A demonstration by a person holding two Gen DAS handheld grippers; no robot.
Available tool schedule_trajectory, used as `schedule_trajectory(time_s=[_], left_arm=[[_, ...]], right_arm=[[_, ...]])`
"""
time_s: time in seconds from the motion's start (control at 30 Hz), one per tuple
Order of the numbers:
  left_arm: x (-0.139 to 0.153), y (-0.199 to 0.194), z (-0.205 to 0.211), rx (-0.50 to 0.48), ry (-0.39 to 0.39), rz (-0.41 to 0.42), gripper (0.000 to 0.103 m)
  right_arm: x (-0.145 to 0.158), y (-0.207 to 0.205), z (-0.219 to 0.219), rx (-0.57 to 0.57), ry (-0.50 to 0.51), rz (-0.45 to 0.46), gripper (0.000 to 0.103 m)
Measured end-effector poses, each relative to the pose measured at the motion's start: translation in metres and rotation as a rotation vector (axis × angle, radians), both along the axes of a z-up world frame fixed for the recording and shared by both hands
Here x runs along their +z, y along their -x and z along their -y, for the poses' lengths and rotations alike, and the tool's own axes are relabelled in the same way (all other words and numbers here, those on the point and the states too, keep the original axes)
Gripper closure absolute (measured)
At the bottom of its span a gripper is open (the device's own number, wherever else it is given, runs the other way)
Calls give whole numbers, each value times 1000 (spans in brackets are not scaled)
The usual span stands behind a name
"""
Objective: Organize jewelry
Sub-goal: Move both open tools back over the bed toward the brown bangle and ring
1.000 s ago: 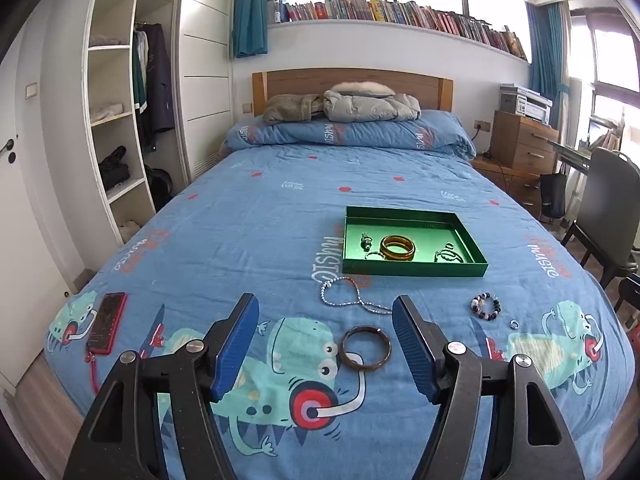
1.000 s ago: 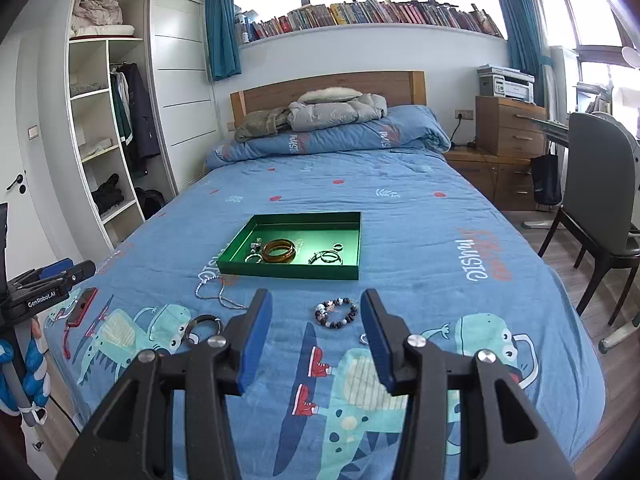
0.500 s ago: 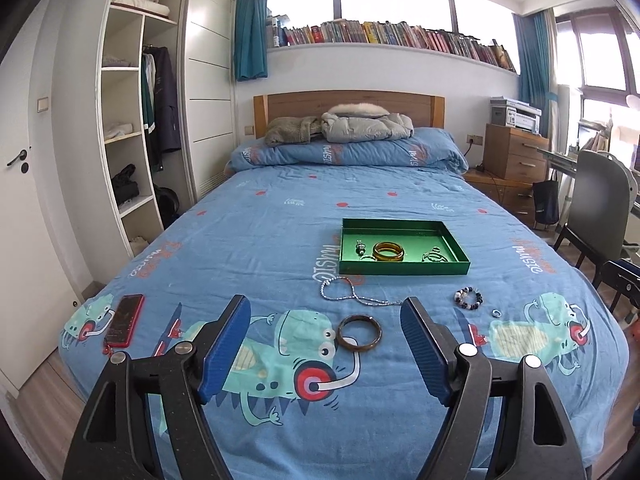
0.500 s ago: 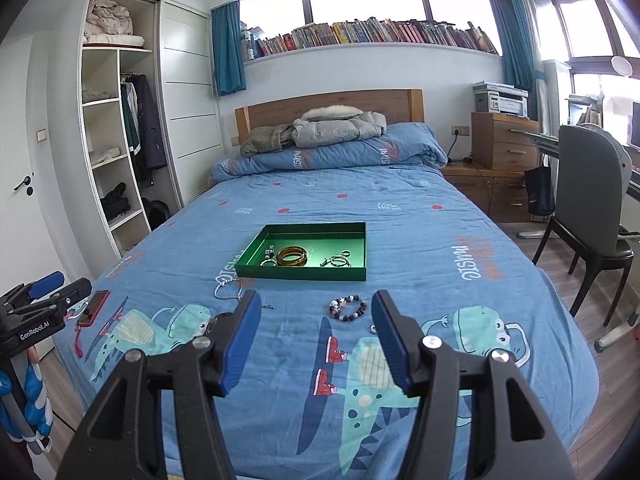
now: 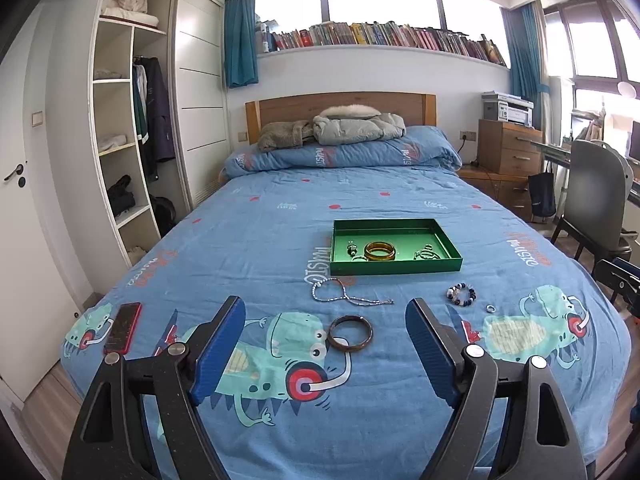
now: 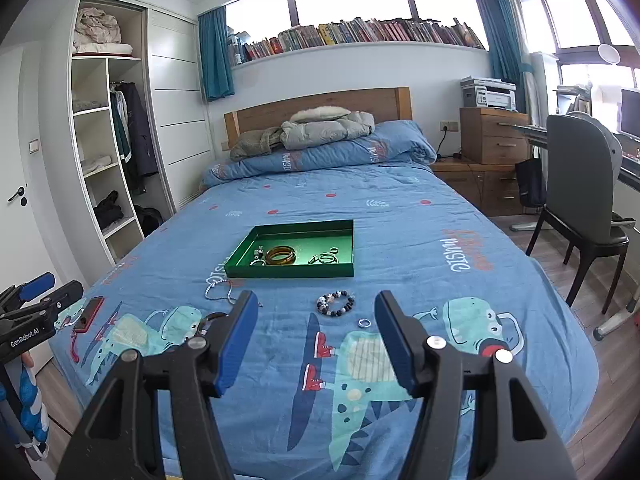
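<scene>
**Jewelry half sorted into the tray**

On the bed (image 5: pixel 280 240), a green tray (image 5: pixel 396 268) already holds an amber bangle (image 5: pixel 380 251) and a few small pieces. Outside it lie a bead chain (image 5: pixel 348 294), a dark bangle (image 5: pixel 350 333), a beaded bracelet (image 6: pixel 336 304) and a ring (image 6: pixel 364 323). The left gripper (image 5: pixel 325 346) is spreading empty; the right gripper (image 6: pixel 314 340) stands released.

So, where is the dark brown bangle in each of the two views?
Left wrist view: the dark brown bangle lies low in the middle, on the bedspread between the open fingers.
Right wrist view: the bangle is low on the left, half hidden behind one blue pad.
Shared landmark: the green tray, beyond it.
</scene>
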State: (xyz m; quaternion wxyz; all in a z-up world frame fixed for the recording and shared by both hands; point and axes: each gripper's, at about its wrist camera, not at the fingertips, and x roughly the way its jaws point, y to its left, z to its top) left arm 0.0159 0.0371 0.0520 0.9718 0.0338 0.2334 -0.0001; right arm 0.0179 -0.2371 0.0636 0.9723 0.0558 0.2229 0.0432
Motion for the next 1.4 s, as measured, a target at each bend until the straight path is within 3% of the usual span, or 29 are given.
schedule_trajectory(time_s=[0.97, 1.4], left_arm=[[-25, -26, 14, -15, -19, -81, 20], [-50, -54, 22, -30, -12, -157, 17]], right_arm=[[-44, -29, 12, -22, -31, -82, 44], [-72, -52, 16, -21, -39, -143, 44]])
